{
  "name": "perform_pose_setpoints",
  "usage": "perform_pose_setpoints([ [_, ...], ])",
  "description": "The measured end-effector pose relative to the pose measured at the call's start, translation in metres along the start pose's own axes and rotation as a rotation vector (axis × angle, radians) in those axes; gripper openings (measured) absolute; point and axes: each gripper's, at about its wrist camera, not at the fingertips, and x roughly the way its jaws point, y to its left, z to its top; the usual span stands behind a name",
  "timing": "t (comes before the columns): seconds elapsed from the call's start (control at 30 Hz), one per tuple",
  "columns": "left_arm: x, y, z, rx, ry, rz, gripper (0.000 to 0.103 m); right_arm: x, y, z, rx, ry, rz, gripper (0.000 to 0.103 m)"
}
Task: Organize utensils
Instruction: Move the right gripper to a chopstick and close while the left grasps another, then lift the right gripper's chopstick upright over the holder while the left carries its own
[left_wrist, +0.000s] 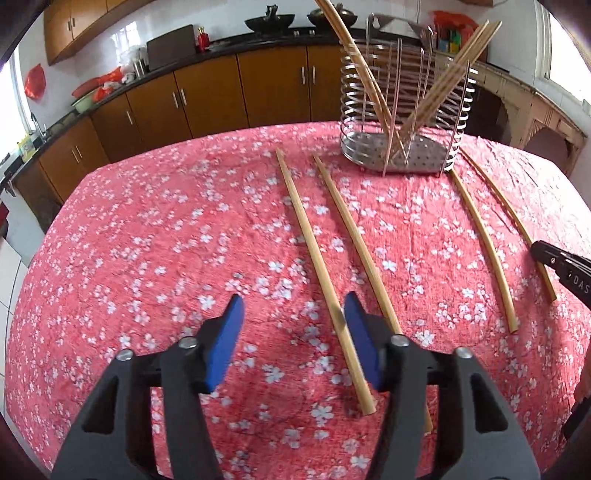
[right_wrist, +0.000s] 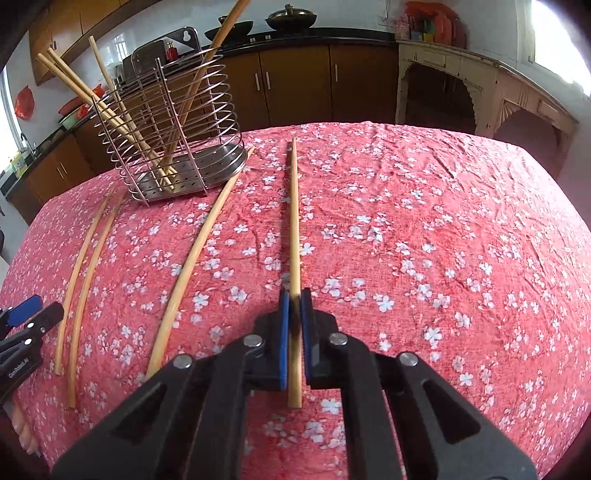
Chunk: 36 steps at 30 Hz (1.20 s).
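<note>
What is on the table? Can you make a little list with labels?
cloth: red with white flowers
rack: wire, standing at the far side, sticks leaning inside
loose sticks: four lying on the cloth
right tool: shut on a stick
held stick: far end toward the rack
left tool: open, nothing between its pads
nearest stick to left tool: just beside its right pad

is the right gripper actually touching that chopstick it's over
Touching. The right wrist view shows the right gripper with both blue pads closed against the chopstick, no gap on either side.
</note>
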Motion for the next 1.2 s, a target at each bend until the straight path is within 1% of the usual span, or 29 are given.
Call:
perform_pose_setpoints([
  [0.07,0.002,-0.003,0.000,0.004,0.007,-0.005,0.053,-0.001,0.002,0.000,-0.005,-0.001,-0.001,0.008],
  [0.2,0.007,-0.008,0.001,0.012,0.016,-0.006,0.044,-0.002,0.005,-0.003,-0.014,-0.005,-0.002,0.008],
  [0.27,0.008,-0.009,0.002,0.006,0.019,-0.014,0.033,-0.001,0.005,-0.003,-0.020,-0.006,-0.002,0.008],
  [0.33,0.009,-0.008,0.003,-0.007,0.022,-0.018,0.020,-0.001,0.006,-0.004,-0.023,-0.006,0.003,0.008],
  [0.37,0.010,-0.006,0.004,-0.014,0.023,-0.011,0.018,-0.001,0.007,-0.004,-0.025,-0.005,0.005,0.008],
  [0.4,0.011,-0.004,0.005,-0.019,0.024,-0.001,0.014,-0.001,0.007,-0.004,-0.028,-0.005,0.010,0.008],
  [0.5,0.016,0.008,0.010,-0.050,0.030,0.022,0.013,-0.001,0.009,-0.004,-0.038,-0.003,0.019,0.008],
  [0.6,0.018,0.017,0.011,-0.068,0.031,0.028,0.013,-0.001,0.010,-0.004,-0.037,-0.002,0.022,0.008],
  [0.87,0.015,0.014,0.009,-0.049,0.002,0.047,0.013,-0.001,0.010,-0.004,-0.036,0.000,0.025,0.008],
  [1.2,0.013,0.016,0.010,-0.061,0.009,0.033,0.014,-0.002,0.009,-0.004,-0.030,0.001,0.032,0.008],
])
